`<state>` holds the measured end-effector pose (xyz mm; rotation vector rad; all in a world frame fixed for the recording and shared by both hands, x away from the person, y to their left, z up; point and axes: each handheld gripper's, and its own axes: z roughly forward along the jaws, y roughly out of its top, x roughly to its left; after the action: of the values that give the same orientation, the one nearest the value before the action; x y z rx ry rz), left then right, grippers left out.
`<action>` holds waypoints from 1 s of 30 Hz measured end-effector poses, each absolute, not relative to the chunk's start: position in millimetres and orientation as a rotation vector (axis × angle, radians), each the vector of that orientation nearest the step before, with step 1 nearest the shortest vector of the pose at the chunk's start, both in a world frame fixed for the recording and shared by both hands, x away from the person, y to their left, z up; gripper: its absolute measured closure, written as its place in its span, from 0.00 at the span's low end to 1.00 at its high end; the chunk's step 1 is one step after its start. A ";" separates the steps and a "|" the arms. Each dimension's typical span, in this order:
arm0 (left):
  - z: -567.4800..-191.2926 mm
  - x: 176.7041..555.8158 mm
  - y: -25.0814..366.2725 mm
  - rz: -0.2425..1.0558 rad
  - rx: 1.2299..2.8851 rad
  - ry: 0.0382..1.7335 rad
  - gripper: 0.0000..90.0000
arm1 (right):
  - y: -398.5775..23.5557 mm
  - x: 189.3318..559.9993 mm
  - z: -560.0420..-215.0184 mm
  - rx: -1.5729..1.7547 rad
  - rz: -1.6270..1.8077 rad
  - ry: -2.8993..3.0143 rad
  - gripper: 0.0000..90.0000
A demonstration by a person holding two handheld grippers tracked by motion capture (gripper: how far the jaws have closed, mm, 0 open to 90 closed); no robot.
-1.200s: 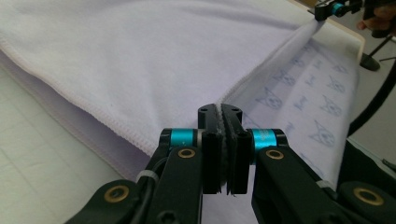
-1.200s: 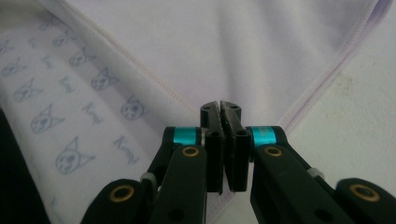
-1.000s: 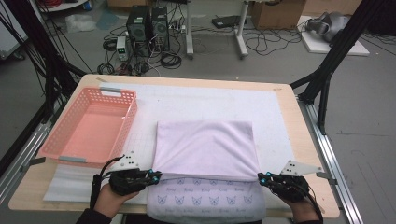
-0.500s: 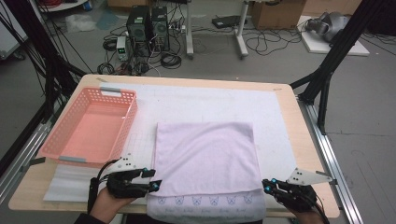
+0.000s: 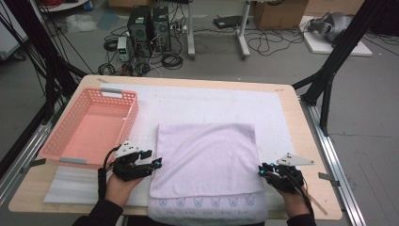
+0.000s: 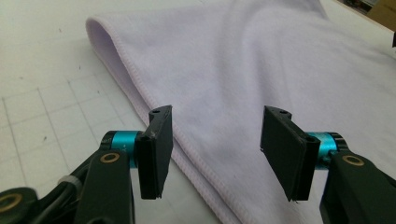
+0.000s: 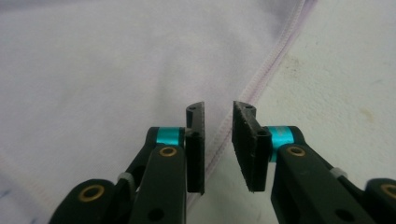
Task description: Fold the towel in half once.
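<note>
Towel (image 5: pixel 207 157) lies folded on the white mat (image 5: pixel 197 101) in the middle of the desk (image 5: pixel 291 101), its upper layer drawn toward the person so that a strip of the lower layer, printed with small animal faces, shows along the near edge; a pink basket (image 5: pixel 89 127) stands well apart to the left.

Left gripper (image 5: pixel 153 165) sits at the towel's left edge, released, its jaws wide with nothing pinched; they have just been opening, and its own view shows the stitched hem running under the gap. Right gripper (image 5: pixel 262 172) sits at the right edge, also released though only narrowly parted; its jaws too have just been opening, with the hem (image 7: pixel 275 51) below them and no cloth gripped.

The fold looks freshly laid down, so the step in hand is likely letting go cleanly; to do it well, both grippers should back off level and outward so no pad drags the hem, then check that the side edges line up before any further fold.

The towel is pale lilac, soft and napped, with a rounded fold (image 6: pixel 100 32) at the far corner; the mat is gridded; the basket is rigid perforated plastic.
</note>
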<state>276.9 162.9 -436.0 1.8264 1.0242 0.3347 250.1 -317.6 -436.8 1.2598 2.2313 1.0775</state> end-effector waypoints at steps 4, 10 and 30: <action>-441.1 281.0 159.0 0.339 1.854 1.028 0.50 | -311.4 254.0 -443.0 1.263 1.029 2.289 0.94; -439.6 277.7 163.1 0.353 1.835 1.026 0.50 | -312.6 244.4 -435.8 1.256 0.968 2.315 0.97; -424.5 359.0 148.9 0.434 1.787 1.172 0.51 | -312.6 289.2 -422.2 1.210 1.058 2.201 0.71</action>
<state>359.0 148.9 -424.5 1.7866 1.1720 0.4340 289.2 -312.6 -422.2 1.2100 2.2010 1.0585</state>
